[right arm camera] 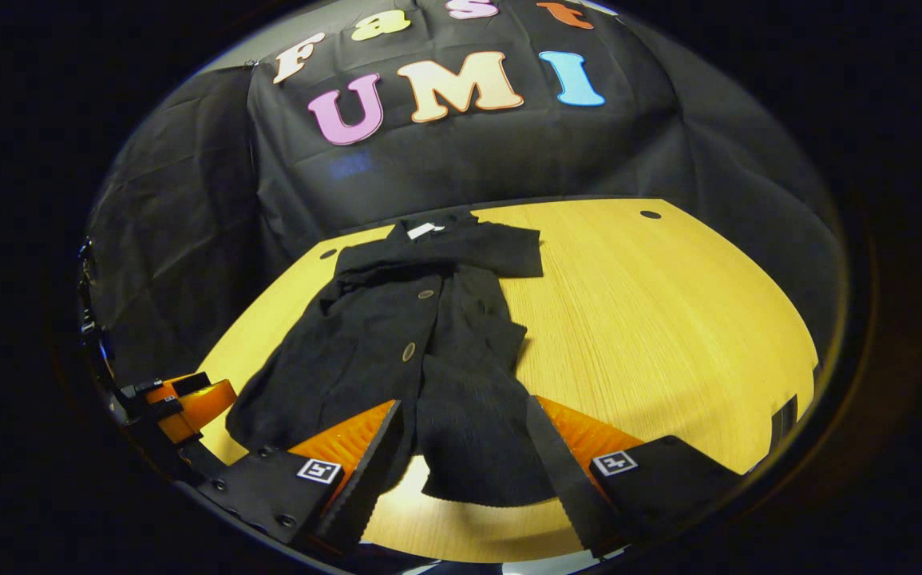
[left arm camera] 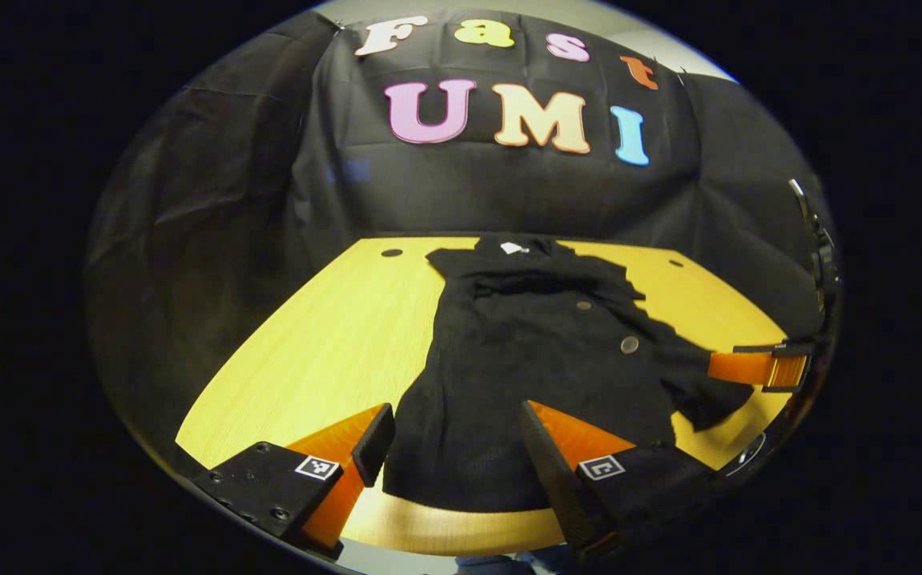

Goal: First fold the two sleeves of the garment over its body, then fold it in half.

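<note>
Worktop (right arm camera: 668, 319): pale wood, runs to the booth wall at the back, w/ a few small dark holes near its far edge.

Garment (right arm camera: 397, 351): black, buttoned front, lies lengthwise mid-worktop, collar w/ a white tag at the far end, hem at the near edge. In the right gripper view a sleeve (right arm camera: 468, 247) lies folded across the chest, near the collar. The other sleeve (left arm camera: 708, 391) looks to trail off to the side near the hem in the left gripper view; can't tell if it's folded over the body or just bunched. Judgement: sleeve step partly done, half-fold not yet begun.

Left hand-held gripper (left arm camera: 461, 439): fingers spread wide, released, holding nothing, poised over the hem. Right hand-held gripper (right arm camera: 464, 447): also spread wide, empty, hem strip showing between its fingers but not pinched. Each also shows at the rim of the other's view.

Next move, as I judge it: if that loose sleeve is still out, pinch its cuff and lay it across the body. Otherwise each gripper takes a hem corner, closes on the cloth and carries the hem up to the collar. Needs both layers caught, cloth's thin and flat on the worktop.
</note>
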### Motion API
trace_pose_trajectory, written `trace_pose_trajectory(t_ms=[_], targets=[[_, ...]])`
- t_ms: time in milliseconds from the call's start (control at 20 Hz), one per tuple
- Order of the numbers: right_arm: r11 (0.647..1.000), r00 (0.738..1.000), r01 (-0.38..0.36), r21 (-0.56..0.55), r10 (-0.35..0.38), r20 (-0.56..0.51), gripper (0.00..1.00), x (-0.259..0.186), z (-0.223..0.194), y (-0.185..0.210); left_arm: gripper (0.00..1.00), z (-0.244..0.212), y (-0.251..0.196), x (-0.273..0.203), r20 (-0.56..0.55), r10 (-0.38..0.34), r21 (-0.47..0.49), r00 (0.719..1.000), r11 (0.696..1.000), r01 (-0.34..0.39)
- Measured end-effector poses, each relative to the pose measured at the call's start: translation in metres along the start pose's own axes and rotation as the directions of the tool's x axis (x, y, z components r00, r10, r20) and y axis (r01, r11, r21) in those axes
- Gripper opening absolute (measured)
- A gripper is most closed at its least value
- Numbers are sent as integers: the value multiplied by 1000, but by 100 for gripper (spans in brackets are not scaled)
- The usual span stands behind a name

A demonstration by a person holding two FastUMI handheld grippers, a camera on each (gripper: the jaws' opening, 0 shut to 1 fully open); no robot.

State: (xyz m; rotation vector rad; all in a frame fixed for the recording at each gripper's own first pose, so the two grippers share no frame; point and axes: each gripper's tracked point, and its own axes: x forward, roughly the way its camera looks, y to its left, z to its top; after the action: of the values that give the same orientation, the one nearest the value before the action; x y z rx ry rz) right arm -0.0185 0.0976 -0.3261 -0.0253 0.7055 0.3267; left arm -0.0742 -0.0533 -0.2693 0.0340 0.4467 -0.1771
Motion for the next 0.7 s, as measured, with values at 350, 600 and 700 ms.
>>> trace_pose_trajectory(t_ms=[350, 600, 700], targets=[[1000, 997, 26, -6, -26, -71, 98, 19, -28, -5, 94, -45, -4, 9, -120, 2, 7, 993, 1000, -1], [1000, 996, 27, -11, -28, -90, 92, 23, -39, -3, 94, -54, -3, 15, -136, 1, 7, 991, 1000, 0], [999, 995, 42, -32, -44, -91, 93, 25, -41, -4, 94, -52, -2, 14, -115, -4, -2, 993, 1000, 4]])
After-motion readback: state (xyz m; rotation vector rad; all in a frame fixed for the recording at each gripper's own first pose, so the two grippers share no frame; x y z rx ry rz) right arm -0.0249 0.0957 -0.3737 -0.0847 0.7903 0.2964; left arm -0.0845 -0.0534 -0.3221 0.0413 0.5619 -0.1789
